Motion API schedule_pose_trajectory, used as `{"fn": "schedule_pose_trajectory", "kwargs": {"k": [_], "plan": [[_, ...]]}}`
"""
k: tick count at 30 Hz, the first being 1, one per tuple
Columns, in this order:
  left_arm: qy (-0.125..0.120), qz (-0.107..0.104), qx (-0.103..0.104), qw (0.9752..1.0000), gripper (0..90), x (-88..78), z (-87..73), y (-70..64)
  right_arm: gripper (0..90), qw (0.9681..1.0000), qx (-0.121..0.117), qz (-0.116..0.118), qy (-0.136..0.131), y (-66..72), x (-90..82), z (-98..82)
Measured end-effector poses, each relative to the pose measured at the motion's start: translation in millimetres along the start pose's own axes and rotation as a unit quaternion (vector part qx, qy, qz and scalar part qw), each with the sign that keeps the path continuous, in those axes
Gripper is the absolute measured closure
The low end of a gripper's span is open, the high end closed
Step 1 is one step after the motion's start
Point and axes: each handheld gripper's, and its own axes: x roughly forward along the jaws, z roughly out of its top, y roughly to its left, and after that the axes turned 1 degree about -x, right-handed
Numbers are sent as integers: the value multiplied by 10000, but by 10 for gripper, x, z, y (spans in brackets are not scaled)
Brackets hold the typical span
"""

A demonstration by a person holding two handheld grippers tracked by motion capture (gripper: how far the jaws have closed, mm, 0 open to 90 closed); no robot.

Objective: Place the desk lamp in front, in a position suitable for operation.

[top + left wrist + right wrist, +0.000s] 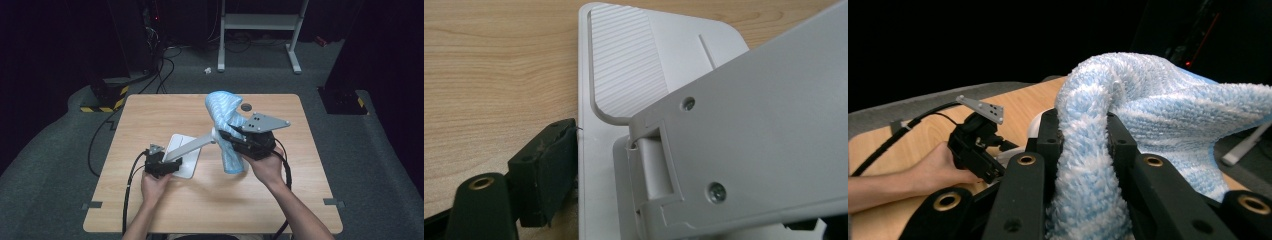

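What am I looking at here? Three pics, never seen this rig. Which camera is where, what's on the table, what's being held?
There is no robot arm: a person holds a hand-held two-jaw gripper in each hand at a wooden table.

The high view is a fixed camera above the table, looking down; the forearms come in from the bottom. The other two cameras ride on the grippers and look along their black jaws.

On the table lies a white stand: a flat base plate with a hinged arm rising from it.

The left gripper sits at the base plate; in its own view one jaw presses against the plate's edge, apparently steadying it. The other jaw is hidden.

The right gripper is shut on a fluffy blue and white cloth, lifted above the table by the arm's upper end.
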Motion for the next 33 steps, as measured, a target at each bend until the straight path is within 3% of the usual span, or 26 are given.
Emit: {"fn": "schedule_pose_trajectory", "kwargs": {"k": [2, 5, 9, 12, 15, 18, 22, 23, 26, 28, 33], "plan": [[3, 10, -2, 10000, 178, 0, 0, -3, 745, 10000, -49, -85, 6, 14, -3, -33], [5, 18, -22, 10000, 178, 1, -1, -5, 745, 9998, 110, -113, 75, -30, -15, -176], [5, 19, -20, 10000, 177, 1, -1, -6, 745, 9977, 326, -337, 479, -109, 68, -574], [5, 20, -20, 10000, 178, 1, -1, -6, 745, 9934, 597, -471, 853, -211, 146, -921], [6, 36, -9, 10000, 177, 0, -1, -9, 745, 9850, 974, -546, 1318, -341, 241, -1316], [-2, 56, -5, 10000, 173, 5, 0, -19, 745, 9807, 1180, -536, 1462, -399, 273, -1477], [2, 84, -17, 10000, 166, 9, 2, -28, 743, 9833, 1057, -535, 1384, -358, 239, -1363], [3, 83, -16, 10000, 165, 9, 2, -27, 743, 9865, 953, -479, 1239, -324, 211, -1247], [-2, 96, -10, 10000, 165, 10, 2, -30, 743, 9918, 696, -425, 984, -250, 159, -997], [1, 102, -5, 9999, 165, 9, 2, -31, 742, 9958, 467, -375, 698, -165, 108, -730], [-10, 115, -23, 9999, 165, 11, 1, -37, 740, 9993, 140, -289, 204, -31, 24, -315]]}}
